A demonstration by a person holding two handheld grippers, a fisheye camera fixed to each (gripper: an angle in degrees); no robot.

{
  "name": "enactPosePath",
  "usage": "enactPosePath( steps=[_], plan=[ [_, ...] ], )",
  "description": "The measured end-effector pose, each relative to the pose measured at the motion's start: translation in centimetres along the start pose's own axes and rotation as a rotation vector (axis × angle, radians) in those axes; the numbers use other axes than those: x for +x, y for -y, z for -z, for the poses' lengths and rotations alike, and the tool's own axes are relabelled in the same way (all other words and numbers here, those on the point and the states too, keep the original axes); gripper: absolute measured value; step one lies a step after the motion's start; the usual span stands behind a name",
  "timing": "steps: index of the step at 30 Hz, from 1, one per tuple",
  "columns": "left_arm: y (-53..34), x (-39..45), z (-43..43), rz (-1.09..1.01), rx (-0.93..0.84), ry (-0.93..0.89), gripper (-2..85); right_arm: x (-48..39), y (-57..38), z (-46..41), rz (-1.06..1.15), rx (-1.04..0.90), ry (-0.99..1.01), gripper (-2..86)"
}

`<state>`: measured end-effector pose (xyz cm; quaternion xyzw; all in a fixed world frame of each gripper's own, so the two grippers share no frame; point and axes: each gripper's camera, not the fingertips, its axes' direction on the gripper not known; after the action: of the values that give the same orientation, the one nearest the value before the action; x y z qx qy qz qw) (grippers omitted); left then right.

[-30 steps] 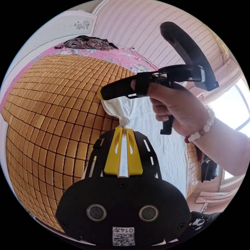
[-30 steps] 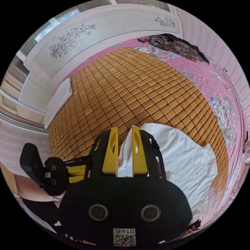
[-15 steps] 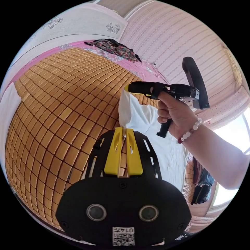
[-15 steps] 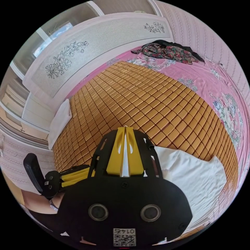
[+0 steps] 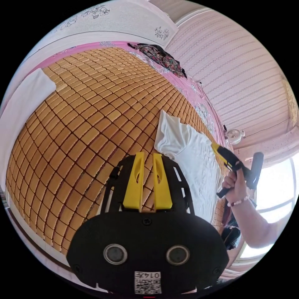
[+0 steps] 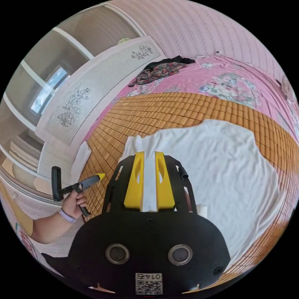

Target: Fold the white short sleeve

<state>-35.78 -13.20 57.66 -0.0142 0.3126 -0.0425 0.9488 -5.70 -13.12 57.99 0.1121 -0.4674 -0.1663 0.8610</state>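
Pink striped wallpaper [image 5: 236,74] covers the walls of a bedroom, and a pale headboard [image 6: 93,90] printed with line-drawn flowers stands at the far end of the bed. Across the bed lies a pink floral sheet [image 6: 236,84], and over most of it a woven bamboo mat [image 5: 81,124] of small amber tiles. On the mat lies the white short sleeve [image 6: 218,162], spread fairly flat with soft creases; in the left gripper view one corner of it is turned up into a loose fold [image 5: 171,134] just beyond the gripper's tips. A white pillow [image 5: 21,99] rests along one edge of the mat, and a dark flowered garment [image 6: 158,70] is bunched on the sheet near the headboard, well apart from the shirt. A small white fan [image 5: 233,136] sits against the wall.

Seen in its own view, the left gripper [image 5: 147,155] has its yellow jaws a narrow gap apart with bare mat between them, holding nothing. The right gripper [image 6: 149,154] hangs over the shirt with its jaws likewise slightly parted, white cloth showing through the gap; whether they pinch it I cannot tell. Each view also shows the other gripper off to the side, held in a hand [image 5: 235,188] clear of the shirt.
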Motion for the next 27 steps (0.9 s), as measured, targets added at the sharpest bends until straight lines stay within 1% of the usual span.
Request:
enactPosePath(
  steps=[1,5,8,10,12,17,22,24,26,27],
  plan=[
    [-0.3,0.5,0.0,-0.018,-0.001,-0.003,4.8,1.9,-2.5,2.2,-0.059,-0.003,-0.061,6.2],
    [-2.3,6.3,-3.1,-0.219,-0.069,-0.046,4.8,8.3,-9.8,9.9,-0.279,-0.025,-0.266,6.1],
    [-4.1,12.2,-7.5,-0.379,-0.143,-0.112,5.0,12.3,-12.7,14.3,-0.422,-0.02,-0.325,6.2],
    [-5.4,16.2,-10.4,-0.474,-0.198,-0.174,5.1,13.7,-13.2,16.4,-0.453,0.003,-0.343,6.3],
    [-7.3,21.7,-13.9,-0.594,-0.246,-0.24,5.2,14.8,-13.0,18.0,-0.467,0.026,-0.342,6.5],
    [-11.2,32.4,-21.9,-0.801,-0.336,-0.303,6.0,15.6,-12.9,21.8,-0.456,0.086,-0.278,6.7],
    [-13.7,40.1,-30.1,-0.874,-0.32,-0.242,8.8,15.2,-13.9,24.1,-0.452,0.099,-0.211,6.9],
    [-15.0,42.3,-34.7,-0.919,-0.352,-0.187,8.8,15.1,-14.4,24.8,-0.46,0.096,-0.19,6.9],
    [-15.9,42.9,-37.8,-0.946,-0.381,-0.122,7.2,15.0,-15.1,25.8,-0.475,0.105,-0.147,6.9],
    [-16.6,42.9,-39.7,-0.971,-0.421,-0.098,2.8,15.0,-15.2,26.0,-0.474,0.106,-0.136,6.9]
  ],
)
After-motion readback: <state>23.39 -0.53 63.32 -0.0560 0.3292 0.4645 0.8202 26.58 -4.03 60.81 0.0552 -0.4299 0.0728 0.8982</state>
